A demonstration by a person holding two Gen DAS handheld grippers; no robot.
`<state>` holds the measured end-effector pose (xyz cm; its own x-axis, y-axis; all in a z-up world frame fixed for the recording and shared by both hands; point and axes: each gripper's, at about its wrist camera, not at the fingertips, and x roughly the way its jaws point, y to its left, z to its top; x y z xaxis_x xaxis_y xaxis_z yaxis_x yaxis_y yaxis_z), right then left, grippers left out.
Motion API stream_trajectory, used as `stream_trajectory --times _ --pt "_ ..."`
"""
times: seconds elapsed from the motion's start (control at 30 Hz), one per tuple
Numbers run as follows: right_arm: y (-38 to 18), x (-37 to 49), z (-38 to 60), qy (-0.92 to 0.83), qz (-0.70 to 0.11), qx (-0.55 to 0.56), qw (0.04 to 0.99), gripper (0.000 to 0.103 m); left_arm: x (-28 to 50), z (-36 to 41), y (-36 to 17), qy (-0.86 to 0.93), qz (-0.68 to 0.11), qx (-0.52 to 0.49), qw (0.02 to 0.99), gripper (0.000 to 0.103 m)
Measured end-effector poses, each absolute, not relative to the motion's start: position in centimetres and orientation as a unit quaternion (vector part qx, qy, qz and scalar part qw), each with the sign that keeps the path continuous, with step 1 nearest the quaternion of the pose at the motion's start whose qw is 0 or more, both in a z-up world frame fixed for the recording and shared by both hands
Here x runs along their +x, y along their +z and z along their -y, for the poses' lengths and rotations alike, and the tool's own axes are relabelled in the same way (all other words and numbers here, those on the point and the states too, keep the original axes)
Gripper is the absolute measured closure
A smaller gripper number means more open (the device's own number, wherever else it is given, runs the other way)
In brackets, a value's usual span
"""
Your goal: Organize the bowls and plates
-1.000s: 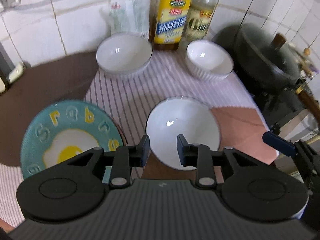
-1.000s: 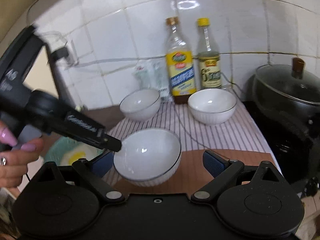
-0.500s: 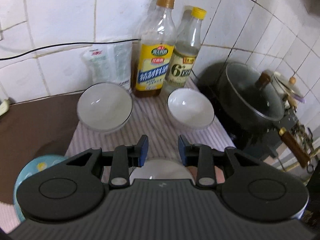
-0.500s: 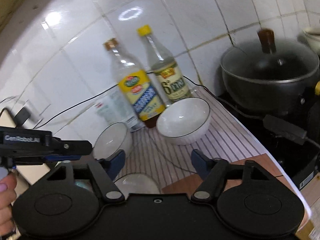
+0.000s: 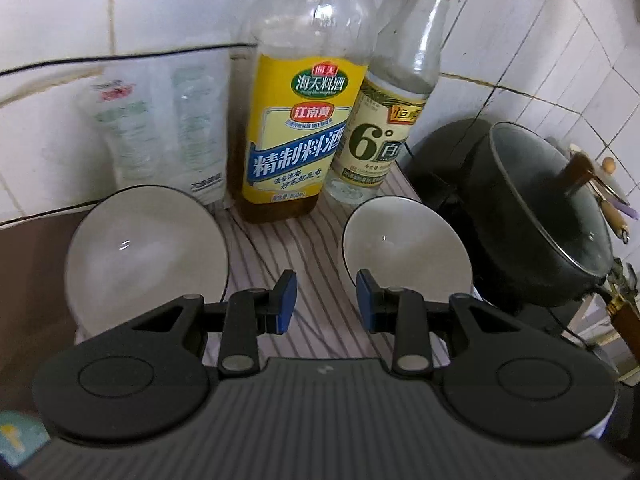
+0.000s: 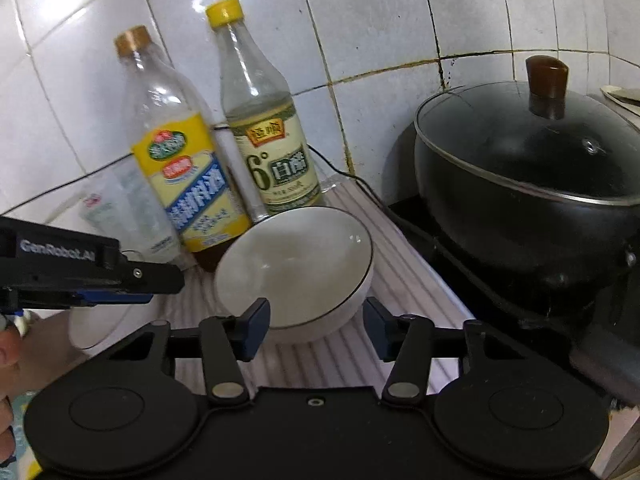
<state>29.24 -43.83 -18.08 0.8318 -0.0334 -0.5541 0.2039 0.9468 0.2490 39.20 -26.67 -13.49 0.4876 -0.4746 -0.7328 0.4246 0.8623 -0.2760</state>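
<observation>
Your right tongs (image 6: pixel 316 326) are closing around the right bowl (image 6: pixel 296 268), pads not touching yet. Left tongs (image 5: pixel 325 302) narrow, empty, over striped cloth (image 5: pixel 316 248) between both bowls. Pot (image 6: pixel 532 184) crowds the right edge; left bowl (image 5: pixel 146 248) partly hidden.

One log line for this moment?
left tongs: open, empty | right tongs: closing, astride white ceramic bowl, not gripping | striped cloth: underneath
</observation>
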Motion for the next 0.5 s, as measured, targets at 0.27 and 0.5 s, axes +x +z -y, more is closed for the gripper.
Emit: stream_trajectory --times 0.27,0.5 --pt "-18.8 31.2 44.5 -0.08 -0.302 0.133 0.941 0.066 41.3 29.0 -16.0 -0.275 -0.449 -0.013 0.85 0.073" --pt "-19.5 32.2 44.7 -0.094 -0.315 0.142 0.934 0.074 41.9 28.9 -17.4 -0.284 -0.46 -0.051 0.839 0.083"
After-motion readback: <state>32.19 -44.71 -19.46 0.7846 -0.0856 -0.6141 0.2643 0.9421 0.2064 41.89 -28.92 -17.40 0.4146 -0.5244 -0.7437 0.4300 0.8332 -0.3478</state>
